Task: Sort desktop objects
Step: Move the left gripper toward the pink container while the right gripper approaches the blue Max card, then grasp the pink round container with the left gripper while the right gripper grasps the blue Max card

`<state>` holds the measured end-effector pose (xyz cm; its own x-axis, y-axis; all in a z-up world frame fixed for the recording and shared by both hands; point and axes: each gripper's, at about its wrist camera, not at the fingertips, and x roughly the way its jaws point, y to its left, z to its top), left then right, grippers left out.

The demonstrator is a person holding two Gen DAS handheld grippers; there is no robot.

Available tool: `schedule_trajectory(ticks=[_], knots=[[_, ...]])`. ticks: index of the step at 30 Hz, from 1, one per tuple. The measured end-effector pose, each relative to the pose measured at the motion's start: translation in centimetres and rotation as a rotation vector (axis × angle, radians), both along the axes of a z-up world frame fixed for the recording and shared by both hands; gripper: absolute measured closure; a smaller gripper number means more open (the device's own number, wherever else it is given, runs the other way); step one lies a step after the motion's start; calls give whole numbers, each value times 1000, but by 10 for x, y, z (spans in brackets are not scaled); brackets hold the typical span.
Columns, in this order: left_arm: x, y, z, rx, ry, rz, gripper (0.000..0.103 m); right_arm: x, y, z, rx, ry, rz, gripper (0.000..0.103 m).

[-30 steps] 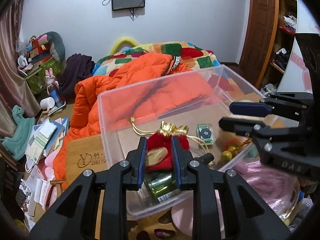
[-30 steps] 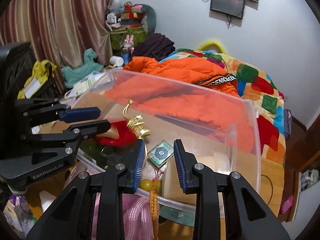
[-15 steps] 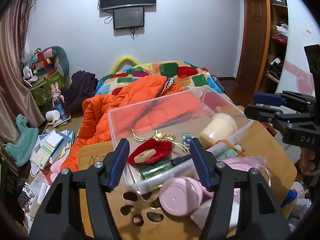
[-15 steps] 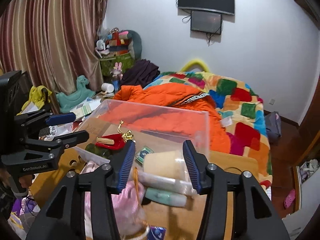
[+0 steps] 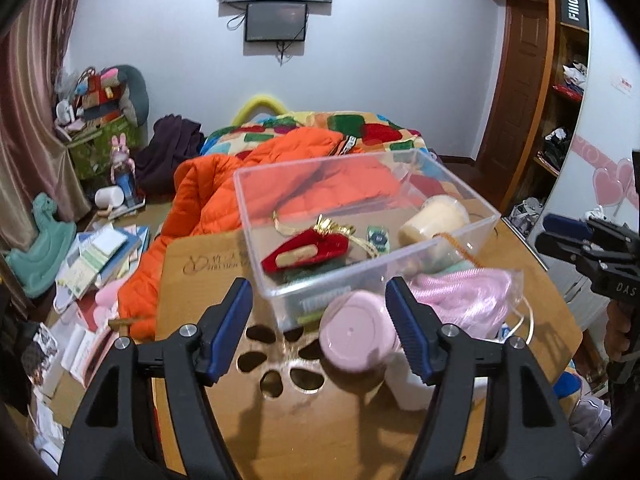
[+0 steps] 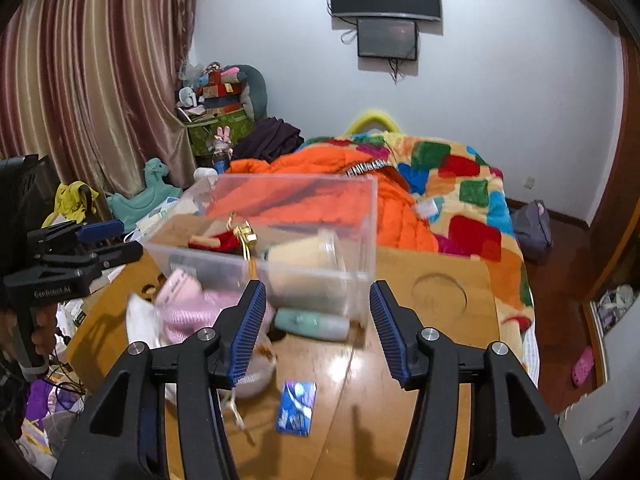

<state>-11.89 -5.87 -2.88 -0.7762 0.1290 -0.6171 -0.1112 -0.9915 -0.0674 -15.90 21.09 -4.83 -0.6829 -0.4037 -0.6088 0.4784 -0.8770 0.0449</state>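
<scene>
Lived-in home bedroom. Ahead of both grippers, past the light wooden table (image 5: pixel 360 424), sits a bed under a multicoloured patchwork blanket (image 6: pixel 460 176) with a puffy orange quilted jacket (image 5: pixel 248 184) dumped on it. Two dark flat screens (image 6: pixel 386 12) hang on the white wall beyond. Striped pink-brown curtains (image 6: pixel 88 80) off to the left, with a teal rocking-horse toy (image 6: pixel 154 188), stacked soft toys and scattered books (image 5: pixel 100 256) on the floor. Brown wooden door (image 5: pixel 524 88) and cluttered shelves to the right.
</scene>
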Motion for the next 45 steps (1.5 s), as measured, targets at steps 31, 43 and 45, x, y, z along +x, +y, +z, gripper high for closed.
schedule_trajectory(ticks=[31,43,45], knots=[[-6,8,-55,194,-167,-114,25,16,-1,-89,89,-163,35,53],[-15,26,-57,159,-169,-112,25,11,-2,-92,98,-145,25,53],[-18,28,-57,171,-173,-116,25,11,-2,-92,100,-140,24,53]])
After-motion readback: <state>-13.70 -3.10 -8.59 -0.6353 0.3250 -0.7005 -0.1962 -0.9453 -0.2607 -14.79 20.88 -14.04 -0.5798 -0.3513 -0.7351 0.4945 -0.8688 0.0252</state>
